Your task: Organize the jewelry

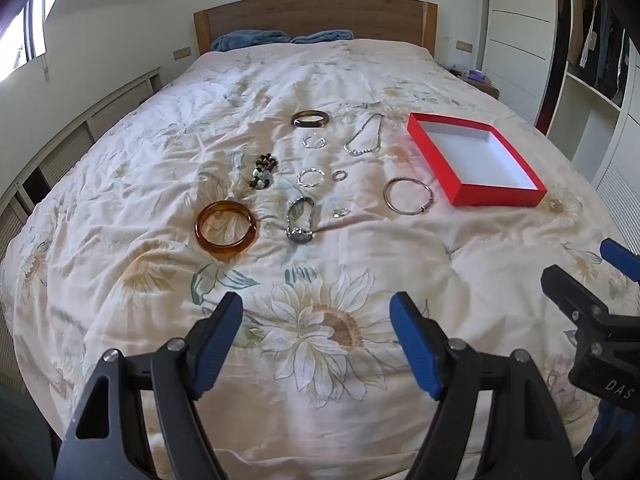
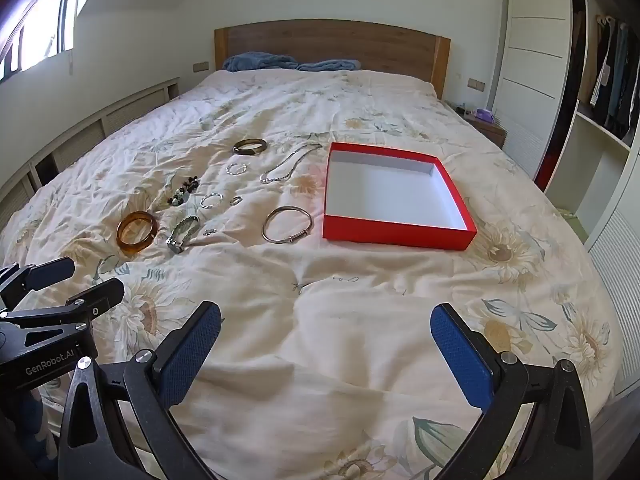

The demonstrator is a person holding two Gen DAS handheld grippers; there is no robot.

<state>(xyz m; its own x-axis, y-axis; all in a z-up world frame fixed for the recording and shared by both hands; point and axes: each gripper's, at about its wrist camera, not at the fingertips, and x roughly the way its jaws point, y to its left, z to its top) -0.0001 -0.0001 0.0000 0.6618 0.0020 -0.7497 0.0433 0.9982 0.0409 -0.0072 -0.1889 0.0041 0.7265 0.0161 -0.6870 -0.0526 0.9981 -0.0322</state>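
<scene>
Jewelry lies spread on the bed. An amber bangle (image 1: 226, 230) (image 2: 136, 233), a watch (image 1: 299, 220) (image 2: 182, 234), a beaded bracelet (image 1: 263, 170), a dark bangle (image 1: 311, 119) (image 2: 249, 146), a silver necklace (image 1: 365, 136) (image 2: 289, 165), a silver bangle (image 1: 408, 195) (image 2: 286, 225) and several small rings (image 1: 339, 175). An empty red box (image 1: 496, 196) (image 2: 396, 234) sits to the right of them. My left gripper (image 1: 316, 314) is open and empty near the bed's foot. My right gripper (image 2: 326, 330) is open and empty, also short of the jewelry.
The flowered bedspread (image 2: 320, 280) covers the whole bed. A wooden headboard (image 1: 312, 16) and blue pillows (image 1: 248, 39) are at the far end. A nightstand (image 2: 486, 126) and an open wardrobe (image 2: 600, 80) stand on the right; low cabinets (image 1: 80, 148) on the left.
</scene>
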